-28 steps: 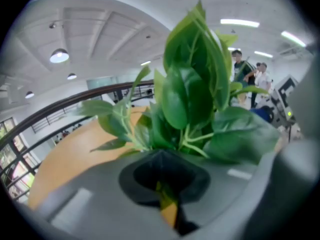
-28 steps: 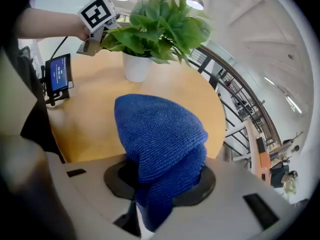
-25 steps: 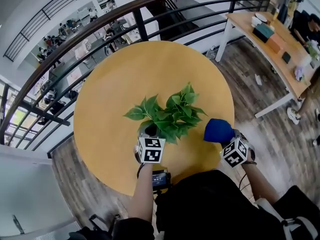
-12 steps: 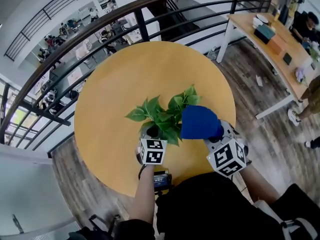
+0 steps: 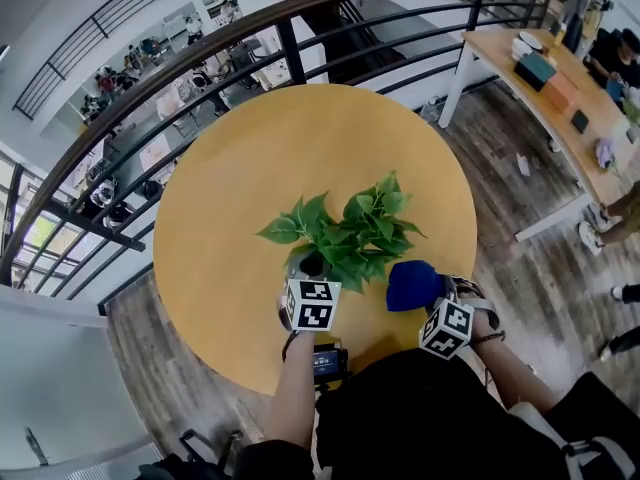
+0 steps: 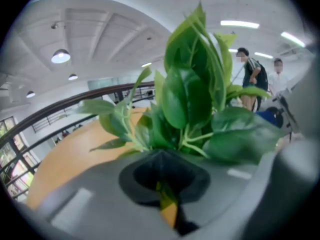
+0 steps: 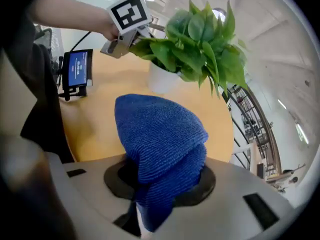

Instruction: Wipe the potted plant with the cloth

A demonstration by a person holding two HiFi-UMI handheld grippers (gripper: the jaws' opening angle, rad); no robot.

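The potted plant (image 5: pixel 355 233) with broad green leaves stands in a white pot (image 5: pixel 292 264) near the front of the round wooden table (image 5: pixel 230 168). My left gripper (image 5: pixel 305 276) sits at the pot's near side, its jaws closed against the plant's base; leaves (image 6: pixel 190 94) fill the left gripper view. My right gripper (image 5: pixel 428 296) is shut on the blue cloth (image 5: pixel 412 283), low over the table just right of the plant and apart from the leaves. In the right gripper view the cloth (image 7: pixel 157 134) bulges out of the jaws, with the plant (image 7: pixel 200 39) and pot (image 7: pixel 162 79) beyond.
A small device with a lit screen (image 7: pixel 77 69) is at the table's near edge, by the person's body. A dark railing (image 5: pixel 200 48) curves behind the table. A long desk (image 5: pixel 560 88) with objects stands at the right. Two people (image 6: pixel 252 79) stand in the background.
My right gripper brought the cloth up against the plant's right-hand leaves, then drew it back down to the right. The left gripper stayed at the pot.
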